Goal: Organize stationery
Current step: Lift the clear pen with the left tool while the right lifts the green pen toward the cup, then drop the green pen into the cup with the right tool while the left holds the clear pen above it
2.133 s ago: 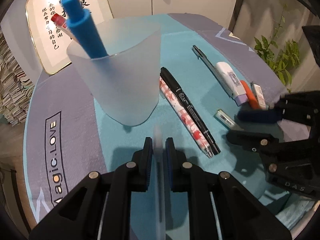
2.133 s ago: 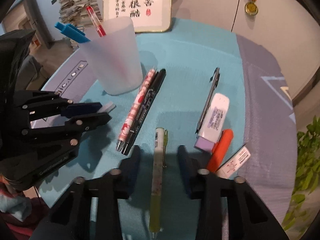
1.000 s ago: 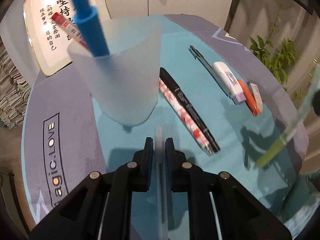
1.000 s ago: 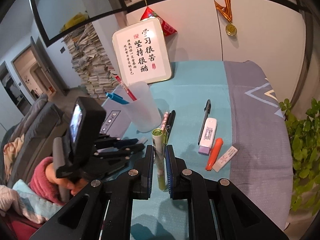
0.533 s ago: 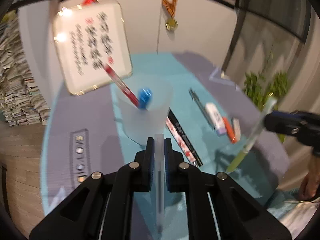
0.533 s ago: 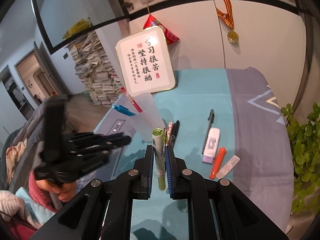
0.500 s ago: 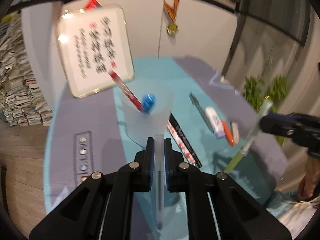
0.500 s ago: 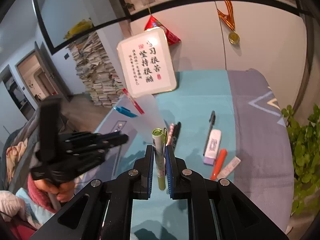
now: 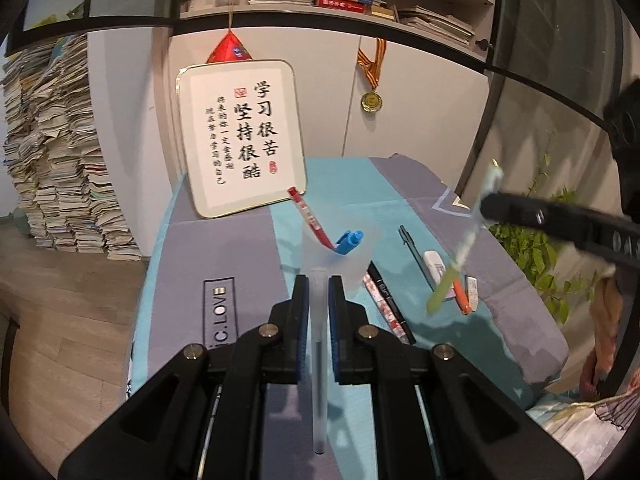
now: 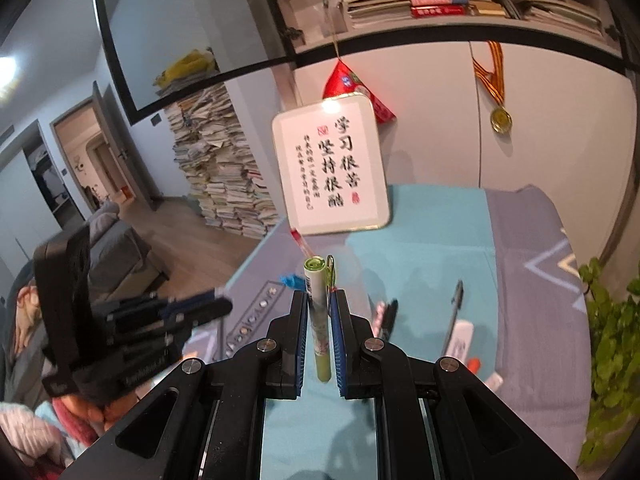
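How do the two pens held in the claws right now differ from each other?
The clear pen in the left claw is frosted and see-through, with a dark core inside; the green pen in the right claw is opaque yellow-green with a printed barrel. The green pen carries a wire clip near its top; no clip shows on the clear pen. Both are clamped mid-barrel, lifted off the table, with neither yet in the cup.

The table point(image 9: 500, 300) (teal-grey cloth) bears a frosted cup point(image 9: 352, 268), pens point(image 9: 390, 304), perhaps an eraser point(image 9: 434, 262).
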A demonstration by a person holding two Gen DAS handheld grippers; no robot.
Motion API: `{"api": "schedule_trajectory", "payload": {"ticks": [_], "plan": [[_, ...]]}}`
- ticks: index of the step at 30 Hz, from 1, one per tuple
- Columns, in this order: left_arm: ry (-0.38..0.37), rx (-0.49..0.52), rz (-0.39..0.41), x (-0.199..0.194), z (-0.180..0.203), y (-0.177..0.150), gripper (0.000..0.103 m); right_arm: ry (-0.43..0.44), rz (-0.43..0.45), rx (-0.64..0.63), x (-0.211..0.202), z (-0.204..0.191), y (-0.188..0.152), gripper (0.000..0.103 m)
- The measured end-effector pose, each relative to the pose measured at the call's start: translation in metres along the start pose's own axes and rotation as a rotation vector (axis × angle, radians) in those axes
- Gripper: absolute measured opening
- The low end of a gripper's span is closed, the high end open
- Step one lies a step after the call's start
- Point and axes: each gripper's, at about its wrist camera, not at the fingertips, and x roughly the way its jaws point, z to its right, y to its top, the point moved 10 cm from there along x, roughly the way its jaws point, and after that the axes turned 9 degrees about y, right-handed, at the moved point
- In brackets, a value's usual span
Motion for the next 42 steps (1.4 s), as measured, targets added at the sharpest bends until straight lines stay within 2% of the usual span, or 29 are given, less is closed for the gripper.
{"api": "schedule_trajectory", "payload": {"ticks": [9,14,28,38,42], "plan": [[0.018,-0.041,0.023,-0.008,-0.023,0.005,0.008,-0.048,0.085,-0.051,0.016,-0.011,0.066,0.013],[0.014,-0.041,0.031,-0.009,-0.025,0.006,0.008,-0.101,0.123,-0.073,0.027,-0.011,0.086,0.013],[-0.008,-0.048,0.034,-0.009,-0.026,0.007,0.008,-0.136,0.101,-0.032,0.054,0.006,0.086,0.013],[-0.015,-0.042,0.026,-0.007,-0.021,0.006,0.008,-0.128,0.067,0.001,0.073,0.019,0.074,0.013],[-0.016,-0.046,0.031,-0.008,-0.021,0.006,0.008,-0.153,0.026,-0.019,0.082,0.021,0.060,0.013]]}}
